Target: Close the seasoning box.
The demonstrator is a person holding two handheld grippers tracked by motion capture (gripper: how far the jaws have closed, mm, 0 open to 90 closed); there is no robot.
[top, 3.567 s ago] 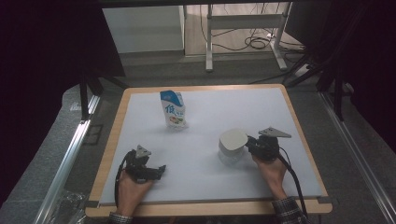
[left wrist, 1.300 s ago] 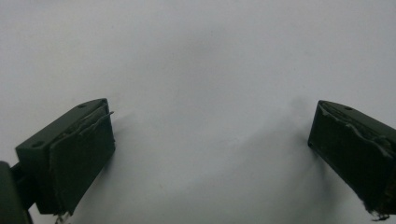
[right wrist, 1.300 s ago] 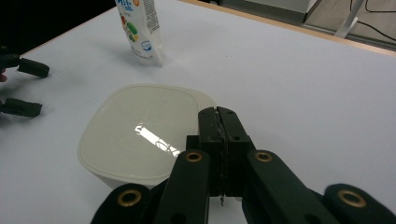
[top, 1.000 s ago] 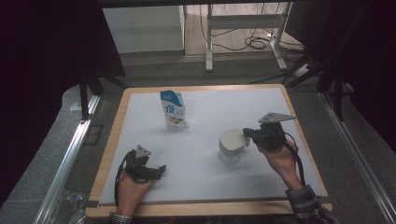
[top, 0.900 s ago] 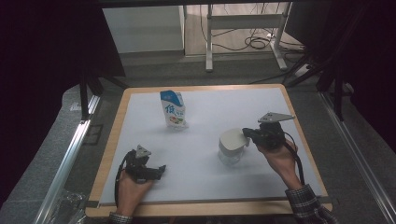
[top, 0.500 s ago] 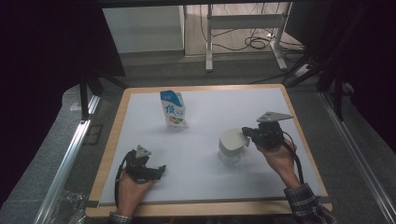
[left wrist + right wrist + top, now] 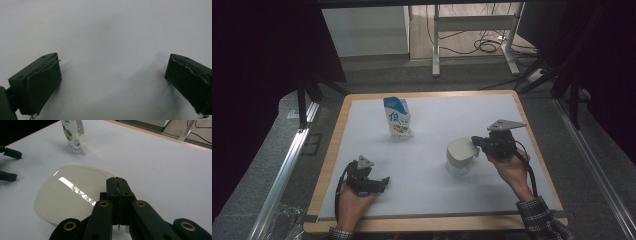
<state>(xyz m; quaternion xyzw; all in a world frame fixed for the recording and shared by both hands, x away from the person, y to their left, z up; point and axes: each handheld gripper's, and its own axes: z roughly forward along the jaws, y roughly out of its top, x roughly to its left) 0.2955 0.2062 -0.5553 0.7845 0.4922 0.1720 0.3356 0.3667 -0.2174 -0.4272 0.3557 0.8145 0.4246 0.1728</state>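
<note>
I saw the cream lid [image 7: 72,195] sitting tilted on top of a clear container [image 7: 459,167], right of centre on the worktop [image 7: 427,145]. My right gripper [image 7: 117,185] had its jaws pressed together on the lid's near edge, pinching the rim; in the right gripper view the two black jaws met with no gap between them. From the high view the right gripper [image 7: 477,143] came at the lid from the right, held level, with the hand [image 7: 508,167] behind it and the forearm in a checked sleeve [image 7: 539,220] running back to the worktop's near right corner.

My left gripper [image 7: 384,181] rested low on the worktop near the front left, well apart from the lid, its jaws spread wide and pointing right. The left gripper view showed both jaws far apart over bare white surface, nothing between them. The left hand [image 7: 354,200] lay behind it at the front edge.

A blue and white milk carton [image 7: 397,116] stood upright toward the back, left of centre, well apart from both grippers.

The worktop was white with a wooden border. Around it the room was dark; behind it I saw grey floor, metal table legs [image 7: 436,37] and loose cables [image 7: 484,46].
</note>
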